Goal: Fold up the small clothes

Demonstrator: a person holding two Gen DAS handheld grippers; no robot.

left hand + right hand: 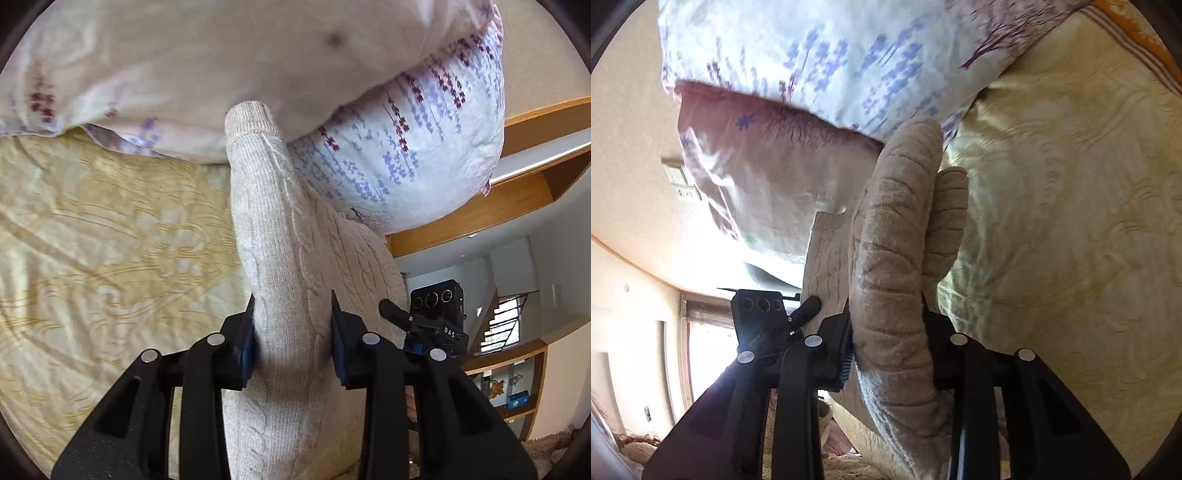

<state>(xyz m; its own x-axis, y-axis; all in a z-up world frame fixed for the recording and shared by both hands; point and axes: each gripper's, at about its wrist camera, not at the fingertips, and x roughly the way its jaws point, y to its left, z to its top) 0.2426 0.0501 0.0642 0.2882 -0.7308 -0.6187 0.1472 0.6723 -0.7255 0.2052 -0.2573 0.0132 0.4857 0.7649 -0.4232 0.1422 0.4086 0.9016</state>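
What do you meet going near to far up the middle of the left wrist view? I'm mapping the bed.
Left gripper shut on the cream knitted sweater → sweater's ribbed cuff → floral pillow.

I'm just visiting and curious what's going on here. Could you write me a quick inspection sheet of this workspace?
Surface: bed with a yellow patterned bedspread.
Job's things: cream cable-knit sweater, bunched up, one sleeve reaching toward the pillow.
Clutter: floral pillow by the sweater.
Grippers: left gripper shut on the sweater's sleeve; right gripper shut on a thick fold of the sweater.
Cables: nothing seen.
Surroundings: wooden shelves, a staircase and a bright window.
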